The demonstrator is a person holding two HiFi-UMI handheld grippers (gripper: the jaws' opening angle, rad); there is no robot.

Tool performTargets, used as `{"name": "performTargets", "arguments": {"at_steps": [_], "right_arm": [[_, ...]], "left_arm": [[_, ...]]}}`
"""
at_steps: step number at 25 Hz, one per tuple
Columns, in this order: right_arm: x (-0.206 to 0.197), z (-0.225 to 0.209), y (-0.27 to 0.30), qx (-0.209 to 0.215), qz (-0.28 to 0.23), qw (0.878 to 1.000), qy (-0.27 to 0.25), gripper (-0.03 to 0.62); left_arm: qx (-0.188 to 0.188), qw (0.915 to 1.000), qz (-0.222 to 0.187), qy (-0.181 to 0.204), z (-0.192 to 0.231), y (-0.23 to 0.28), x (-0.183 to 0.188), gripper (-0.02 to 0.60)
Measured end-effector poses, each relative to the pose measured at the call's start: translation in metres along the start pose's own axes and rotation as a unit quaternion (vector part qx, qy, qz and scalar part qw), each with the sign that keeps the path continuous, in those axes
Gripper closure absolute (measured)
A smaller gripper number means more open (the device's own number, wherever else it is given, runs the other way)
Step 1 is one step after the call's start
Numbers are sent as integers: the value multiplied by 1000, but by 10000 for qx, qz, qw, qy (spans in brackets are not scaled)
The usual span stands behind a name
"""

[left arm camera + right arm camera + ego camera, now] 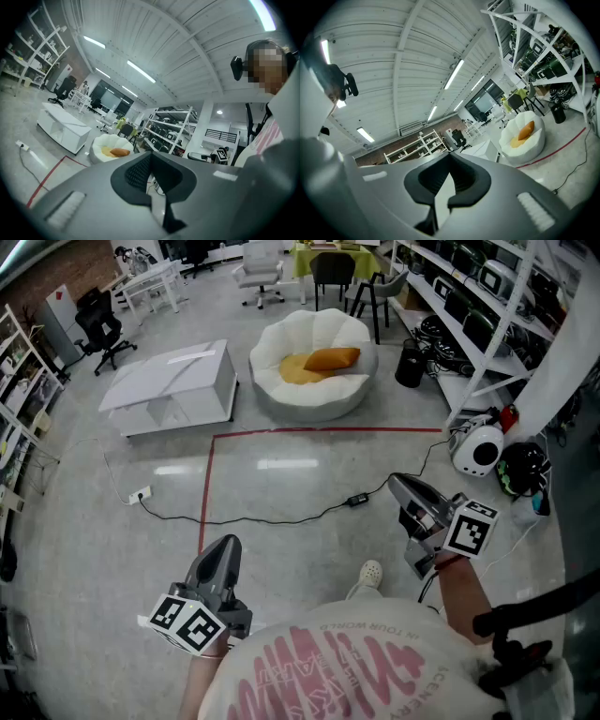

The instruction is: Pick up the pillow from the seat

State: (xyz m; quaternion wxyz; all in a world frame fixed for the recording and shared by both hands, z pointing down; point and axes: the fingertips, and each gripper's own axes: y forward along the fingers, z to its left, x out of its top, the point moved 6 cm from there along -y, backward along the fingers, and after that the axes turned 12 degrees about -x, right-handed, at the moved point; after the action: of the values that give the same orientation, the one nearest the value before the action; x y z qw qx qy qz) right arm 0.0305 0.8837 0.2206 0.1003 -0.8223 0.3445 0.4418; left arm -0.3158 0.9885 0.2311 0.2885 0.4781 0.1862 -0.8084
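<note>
Head view: the left gripper (225,543) and right gripper (397,482) are closed and empty, with the orange pillow (332,358) on the white seat (309,401) well ahead of their fingers. Left gripper view: pillow far beyond the shut jaws, to their left. Right gripper view: far beyond, to their right.

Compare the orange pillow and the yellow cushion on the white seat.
Colour: the orange pillow is deeper-toned, the yellow cushion paler. Pose: the orange pillow lies partly on top, to the right; the yellow cushion lies flat under it. Both rest inside the white seat.
</note>
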Motion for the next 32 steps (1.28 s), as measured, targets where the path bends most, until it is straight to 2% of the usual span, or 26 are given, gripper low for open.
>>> {"name": "performTargets", "arguments": {"at_steps": [9, 13, 16, 22, 25, 32], "right_arm": [[-4, -5, -1, -84, 72, 9999, -42, 592], [-6, -9, 4, -155, 179, 9997, 42, 592], [-13, -19, 13, -366, 441, 9984, 24, 591], [-17, -45, 58, -1072, 1133, 9839, -876, 591], [-2, -61, 87, -1160, 1211, 9813, -948, 591], [60, -112, 150, -940, 1265, 9831, -931, 591]], "left_arm": [[-46, 10000, -1, 7, 1, 4, -5, 569], [90, 9998, 171, 47, 4, 14, -6, 568], [118, 9995, 310, 15, 11, 31, -17, 568], [4, 9988, 486, 60, 29, 83, -19, 568], [67, 9985, 530, 83, 44, 109, -10, 569], [478, 9972, 552, 181, 84, 183, 12, 569]]}}
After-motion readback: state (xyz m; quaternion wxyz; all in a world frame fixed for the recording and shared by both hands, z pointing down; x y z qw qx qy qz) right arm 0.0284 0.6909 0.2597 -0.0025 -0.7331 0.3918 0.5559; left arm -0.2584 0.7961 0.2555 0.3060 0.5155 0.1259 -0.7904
